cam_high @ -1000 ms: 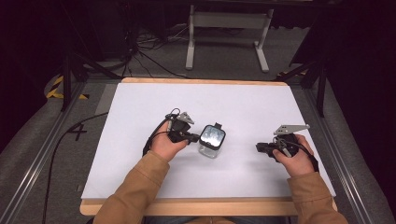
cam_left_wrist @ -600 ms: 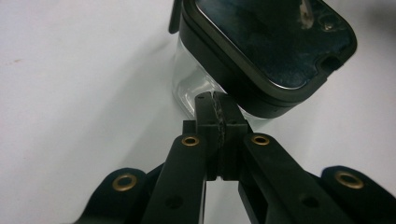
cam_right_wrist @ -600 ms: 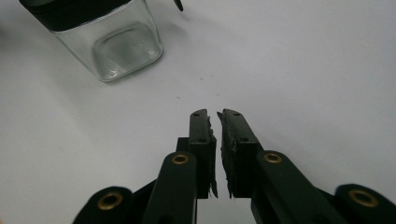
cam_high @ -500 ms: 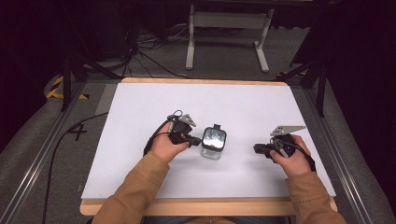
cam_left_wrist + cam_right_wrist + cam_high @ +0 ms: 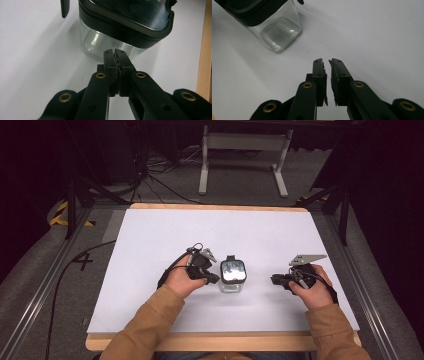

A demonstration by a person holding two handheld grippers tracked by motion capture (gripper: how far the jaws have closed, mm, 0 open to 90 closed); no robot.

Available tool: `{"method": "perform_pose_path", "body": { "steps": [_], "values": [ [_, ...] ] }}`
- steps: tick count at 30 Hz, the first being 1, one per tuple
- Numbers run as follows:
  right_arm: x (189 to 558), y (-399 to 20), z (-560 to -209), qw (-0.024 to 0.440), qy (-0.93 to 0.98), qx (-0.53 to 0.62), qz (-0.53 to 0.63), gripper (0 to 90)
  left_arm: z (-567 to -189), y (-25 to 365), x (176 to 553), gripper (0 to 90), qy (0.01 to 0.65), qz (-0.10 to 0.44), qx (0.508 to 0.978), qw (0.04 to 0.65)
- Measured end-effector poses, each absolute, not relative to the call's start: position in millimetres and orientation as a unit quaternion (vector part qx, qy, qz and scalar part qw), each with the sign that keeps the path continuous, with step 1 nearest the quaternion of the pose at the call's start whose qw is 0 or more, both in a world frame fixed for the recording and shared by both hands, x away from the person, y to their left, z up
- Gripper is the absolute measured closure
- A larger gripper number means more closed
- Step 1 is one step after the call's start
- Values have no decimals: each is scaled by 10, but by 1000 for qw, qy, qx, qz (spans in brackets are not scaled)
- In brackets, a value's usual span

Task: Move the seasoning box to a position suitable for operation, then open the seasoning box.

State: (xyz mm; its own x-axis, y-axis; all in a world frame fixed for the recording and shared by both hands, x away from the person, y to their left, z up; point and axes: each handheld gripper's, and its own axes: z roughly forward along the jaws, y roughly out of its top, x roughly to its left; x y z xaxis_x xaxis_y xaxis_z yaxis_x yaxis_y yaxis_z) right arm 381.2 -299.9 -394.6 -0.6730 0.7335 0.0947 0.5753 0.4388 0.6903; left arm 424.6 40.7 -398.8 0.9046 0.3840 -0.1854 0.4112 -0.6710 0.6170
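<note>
The clear square jar (image 5: 232, 280) stands near the front middle of the white counter (image 5: 150, 235); its black-rimmed lid (image 5: 130, 17) is cut off at the top of both gripper views, and no writing can be read on it. The left hand-held gripper (image 5: 115, 53), jaws pressed together and empty, has its tips just at the jar's glass wall. The right hand-held gripper (image 5: 326, 62), jaws slightly parted and empty, sits well apart to the jar's right.

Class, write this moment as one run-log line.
left tool: shut, tips at glass jar wall | right tool: nearly shut, empty, apart from jar | jar: upright, lid on, on white table
</note>
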Motion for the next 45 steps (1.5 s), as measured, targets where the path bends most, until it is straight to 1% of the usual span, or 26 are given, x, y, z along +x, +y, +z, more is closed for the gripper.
{"method": "perform_pose_path", "body": {
  "steps": [5,9,13,21,24,29,34,38,43,44,45],
  "values": [
    [3811,-3006,-3929,113,840,388,363,828,-3960,450,4256,842,222,-14,910,349],
    [3819,-3021,-3927,115,839,388,362,828,-3862,532,4259,818,232,-14,904,359],
    [3813,-3026,-3922,115,839,390,362,828,-3763,598,4240,813,240,-13,892,382],
    [3801,-3032,-3896,119,838,388,364,826,-3544,612,4196,771,239,-4,872,428],
    [3797,-3032,-3893,120,837,390,363,826,-3485,571,4222,774,235,-2,865,443],
    [3802,-3024,-3894,119,838,390,361,826,-3387,425,4330,810,228,-3,855,465],
    [3809,-3037,-3904,119,839,388,362,823,-3319,255,4484,816,228,14,855,465],
    [3807,-3034,-3907,117,840,386,364,817,-3342,190,4572,823,233,12,857,460],
    [3807,-3032,-3907,116,839,385,367,808,-3467,108,4673,842,250,1,860,445],
    [3806,-3030,-3906,115,839,385,367,808,-3524,86,4716,848,255,-13,858,446],
    [3805,-3028,-3906,114,839,385,367,807,-3542,80,4729,852,258,-15,857,446]
  ]
}}
